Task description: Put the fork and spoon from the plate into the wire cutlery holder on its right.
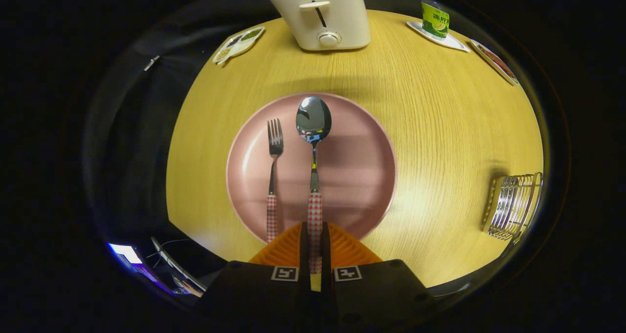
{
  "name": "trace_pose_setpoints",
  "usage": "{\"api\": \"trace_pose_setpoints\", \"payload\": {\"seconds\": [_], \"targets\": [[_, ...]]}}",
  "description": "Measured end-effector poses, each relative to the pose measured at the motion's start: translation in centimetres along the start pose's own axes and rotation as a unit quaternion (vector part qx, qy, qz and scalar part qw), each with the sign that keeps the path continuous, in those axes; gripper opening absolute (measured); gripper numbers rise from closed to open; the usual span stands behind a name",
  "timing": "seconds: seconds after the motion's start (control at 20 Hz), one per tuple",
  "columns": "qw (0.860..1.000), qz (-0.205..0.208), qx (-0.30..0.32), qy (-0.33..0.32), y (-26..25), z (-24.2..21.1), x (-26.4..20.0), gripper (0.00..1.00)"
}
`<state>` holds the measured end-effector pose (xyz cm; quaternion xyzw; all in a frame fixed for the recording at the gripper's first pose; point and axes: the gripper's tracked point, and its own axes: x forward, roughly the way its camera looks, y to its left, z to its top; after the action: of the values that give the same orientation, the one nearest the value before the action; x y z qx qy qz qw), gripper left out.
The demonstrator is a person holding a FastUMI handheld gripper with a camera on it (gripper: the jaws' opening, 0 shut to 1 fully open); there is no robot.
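Observation:
A pink plate (362, 176) lies on the yellow wooden table just ahead of my fingers. On it a fork (273, 176) with a red-checked handle lies to the left. A spoon (313, 142) with the same handle points away from me, its bowl over the plate's far part. My gripper (315, 247) is shut on the spoon's checked handle, both fingers pressed against it. The wire cutlery holder (513, 206) stands on the table far to the right of the plate.
A white toaster (323, 17) stands beyond the plate. A small divided dish (238, 43) lies to its left. At the far right are a green can (435, 19) on a white tray and another small dish (495, 61). The table's round edge drops off left.

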<state>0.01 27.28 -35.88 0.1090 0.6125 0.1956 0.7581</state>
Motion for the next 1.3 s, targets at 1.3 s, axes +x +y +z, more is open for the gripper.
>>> {"api": "trace_pose_setpoints", "payload": {"seconds": [1.3], "targets": [[0.981,-0.090,-0.113,0.129,-25.2,-7.3,-23.3,0.12]]}}
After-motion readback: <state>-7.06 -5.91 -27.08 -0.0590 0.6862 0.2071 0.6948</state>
